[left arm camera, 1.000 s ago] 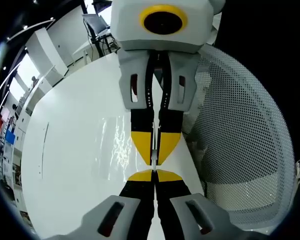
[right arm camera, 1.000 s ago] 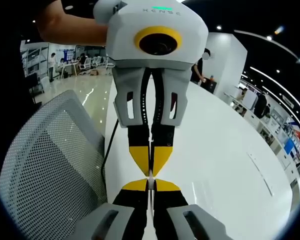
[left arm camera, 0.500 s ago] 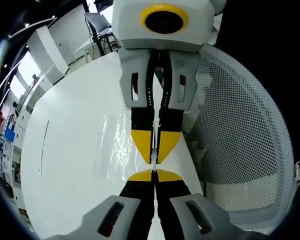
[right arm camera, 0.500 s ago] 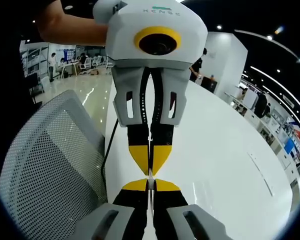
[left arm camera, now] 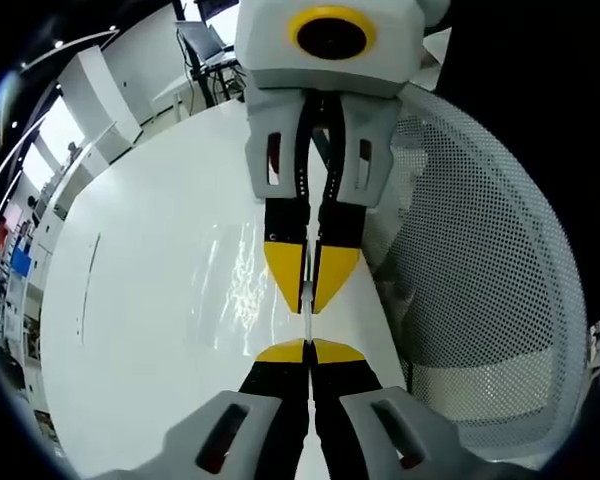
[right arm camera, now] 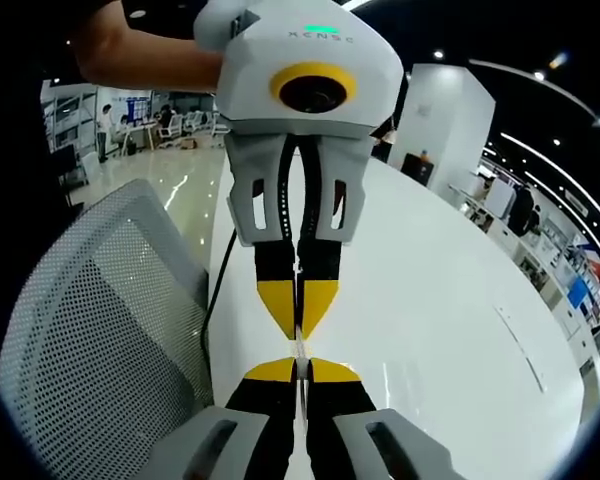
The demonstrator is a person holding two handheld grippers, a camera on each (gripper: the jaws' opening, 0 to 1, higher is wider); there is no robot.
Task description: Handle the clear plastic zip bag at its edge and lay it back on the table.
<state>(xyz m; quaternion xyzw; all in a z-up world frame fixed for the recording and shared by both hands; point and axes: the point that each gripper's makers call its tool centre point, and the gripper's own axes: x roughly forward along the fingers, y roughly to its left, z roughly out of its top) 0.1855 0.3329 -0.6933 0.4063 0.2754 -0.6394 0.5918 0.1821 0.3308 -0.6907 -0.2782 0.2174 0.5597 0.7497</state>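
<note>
The clear zip bag (left arm camera: 308, 326) shows edge-on as a thin pale strip stretched between two facing grippers above the white table (left arm camera: 150, 300). In the left gripper view my left gripper (left arm camera: 308, 348) rises from below, jaws shut on the strip's near end. My right gripper (left arm camera: 309, 302) reaches down from above, shut on the far end. In the right gripper view the roles swap. My right gripper (right arm camera: 297, 366) is at the bottom and the left gripper (right arm camera: 298, 330) is above, with the bag (right arm camera: 298, 348) between them. Pale glints lie on the table left of the strip.
A white mesh chair back (left arm camera: 470, 260) stands close beside the table edge, and it appears again as the chair back (right arm camera: 90, 330). A black cable (right arm camera: 215, 290) hangs between chair and table (right arm camera: 430, 300). A person's forearm (right arm camera: 140, 55) holds the left gripper. Desks and people stand far off.
The two grippers have drawn slightly apart, so the gap between their yellow tips is wider and more of the thin strip shows. Both stay shut.
</note>
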